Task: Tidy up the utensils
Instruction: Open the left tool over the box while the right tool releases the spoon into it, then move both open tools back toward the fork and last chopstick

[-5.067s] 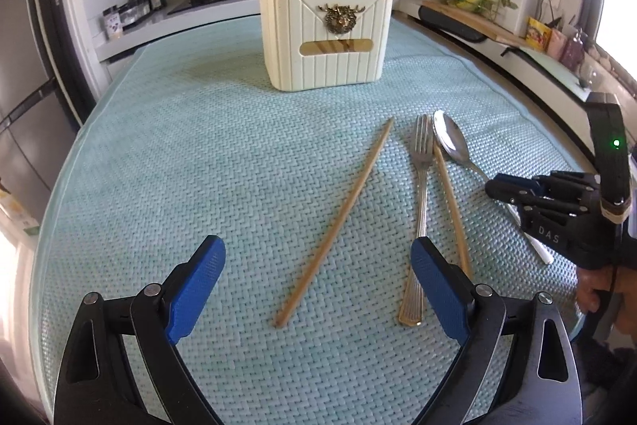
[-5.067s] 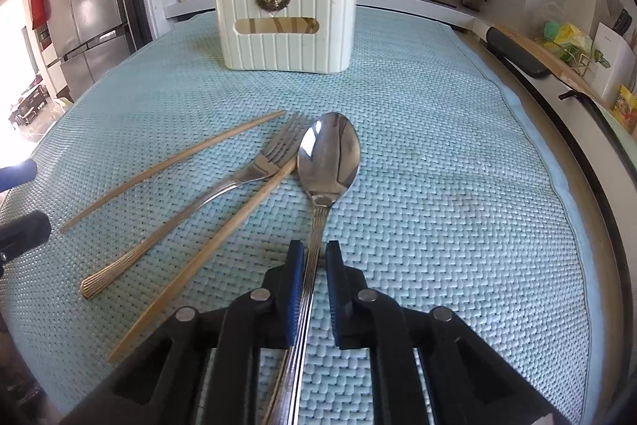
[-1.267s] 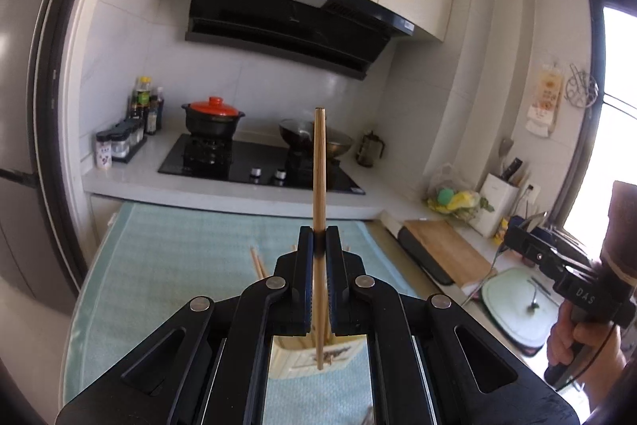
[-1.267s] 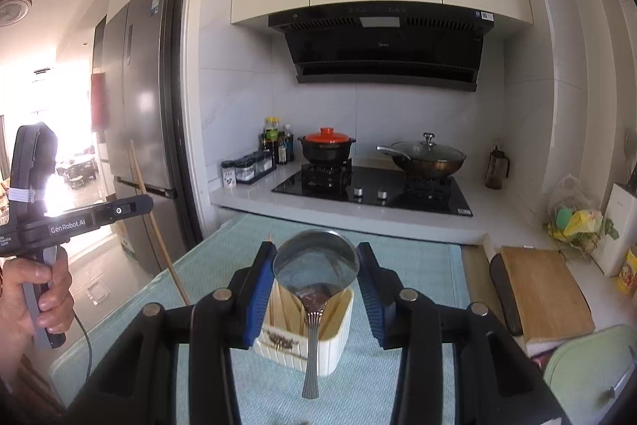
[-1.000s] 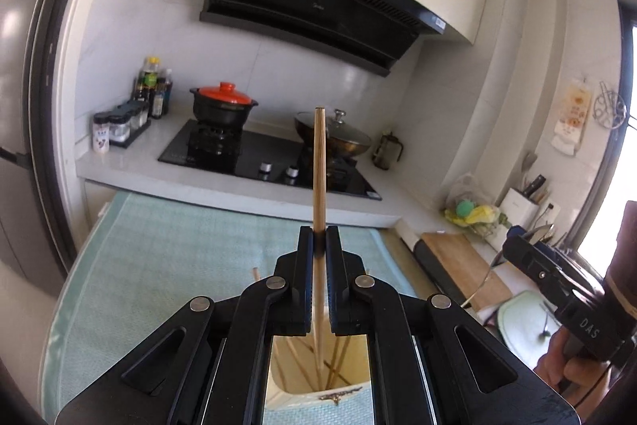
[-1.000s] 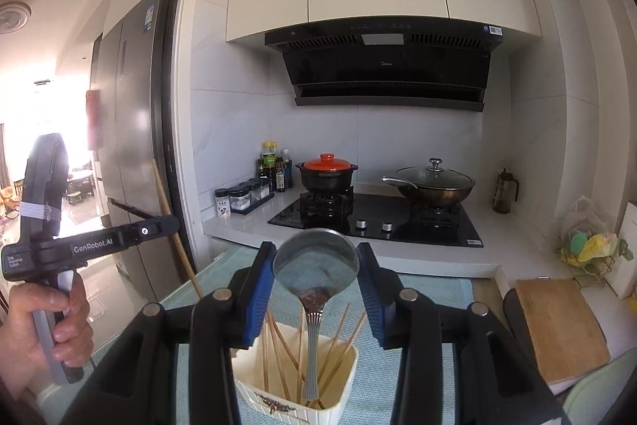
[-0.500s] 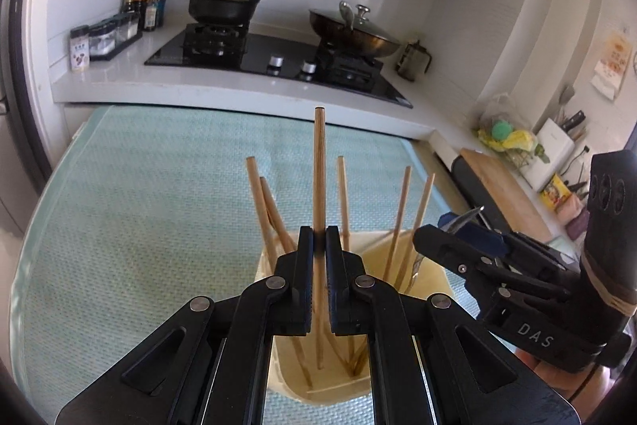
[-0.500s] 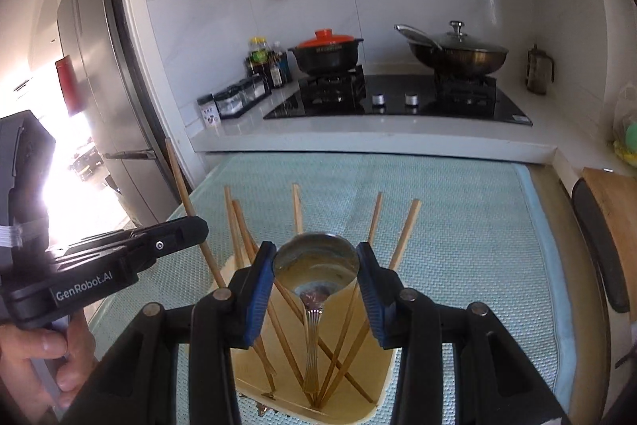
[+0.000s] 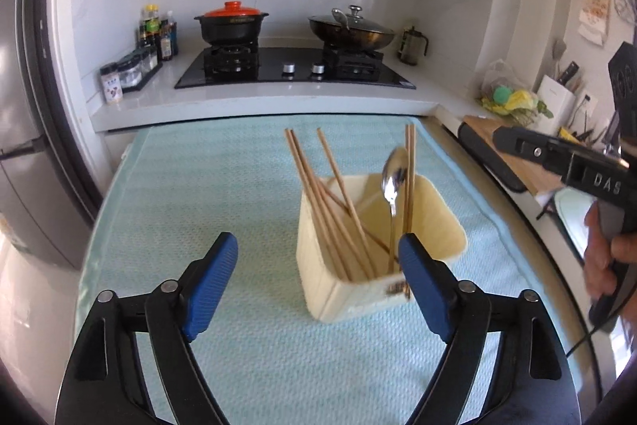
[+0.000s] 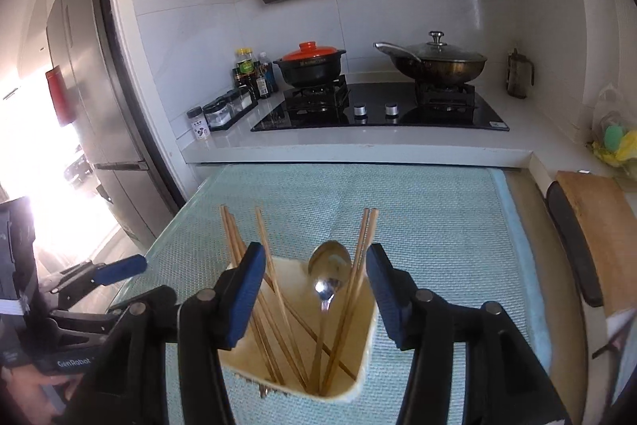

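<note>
Cream ribbed plastic holder [image 9: 350,289] on the pale green woven mat [image 9: 223,186] covering the desk, seen from above in both wrist views; inside it, a bundle of wooden chopsticks [image 9: 318,194] leaning at mixed angles, tips up above the rim; among them a steel spoon [image 9: 394,178], bowl up and handle down, leaning toward the right side of the holder beside two upright chopsticks; also visible in the right wrist view as spoon [image 10: 328,271] between the blue pads.

Left gripper [image 9: 318,269] above and just left of the holder, jaws spread wide and holding nothing; right-hand blue pad overlapping the holder's near right corner in the view, contact impossible to tell.

Right gripper [image 10: 314,285] directly over the holder's opening, jaws likewise wide apart and empty, spoon bowl showing in the gap but free of both pads.

Beyond the mat, a black hob [image 9: 294,66] carrying a black pot with an orange lid [image 9: 233,22] and a lidded wok [image 9: 352,30]; condiment bottles [image 9: 157,32] at the hob's left; wooden board [image 10: 597,226] at the far right.
</note>
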The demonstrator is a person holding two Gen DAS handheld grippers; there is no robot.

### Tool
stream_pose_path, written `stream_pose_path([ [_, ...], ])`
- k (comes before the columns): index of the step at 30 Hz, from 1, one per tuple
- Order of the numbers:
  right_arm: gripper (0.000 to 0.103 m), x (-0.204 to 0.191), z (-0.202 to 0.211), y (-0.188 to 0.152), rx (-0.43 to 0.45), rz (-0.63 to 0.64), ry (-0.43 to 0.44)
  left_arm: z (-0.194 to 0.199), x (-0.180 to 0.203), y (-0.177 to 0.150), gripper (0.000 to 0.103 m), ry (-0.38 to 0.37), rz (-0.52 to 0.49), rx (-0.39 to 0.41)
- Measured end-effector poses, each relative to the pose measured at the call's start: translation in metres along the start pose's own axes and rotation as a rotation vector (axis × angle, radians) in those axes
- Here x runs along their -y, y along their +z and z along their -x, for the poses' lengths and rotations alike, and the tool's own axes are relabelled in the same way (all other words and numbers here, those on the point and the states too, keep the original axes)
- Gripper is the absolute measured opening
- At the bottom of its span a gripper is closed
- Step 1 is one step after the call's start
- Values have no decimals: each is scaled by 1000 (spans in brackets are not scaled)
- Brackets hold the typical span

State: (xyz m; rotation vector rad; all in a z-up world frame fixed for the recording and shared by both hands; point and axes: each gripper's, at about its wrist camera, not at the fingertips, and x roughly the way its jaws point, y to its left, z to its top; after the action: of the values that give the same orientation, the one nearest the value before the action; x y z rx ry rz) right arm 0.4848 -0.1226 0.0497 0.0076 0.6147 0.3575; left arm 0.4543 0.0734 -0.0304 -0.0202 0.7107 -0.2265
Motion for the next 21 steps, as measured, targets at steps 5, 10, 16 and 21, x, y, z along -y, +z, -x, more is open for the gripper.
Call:
stream_pose_path([
  [5,54,0,73,-43,-4,83,-32,53,8,-65,92,-11,-72,-51],
  [10,54,6,135,-112,24,107,-144,82,22,-140,94,-30,-66,-70],
  [16,54,-5,169,-221,37,75,-300,89,37,-215,94,-29,72,-58],
  [21,54,-23,158,-293,-24,12,-274,83,47,-232,94,-32,89,-76],
])
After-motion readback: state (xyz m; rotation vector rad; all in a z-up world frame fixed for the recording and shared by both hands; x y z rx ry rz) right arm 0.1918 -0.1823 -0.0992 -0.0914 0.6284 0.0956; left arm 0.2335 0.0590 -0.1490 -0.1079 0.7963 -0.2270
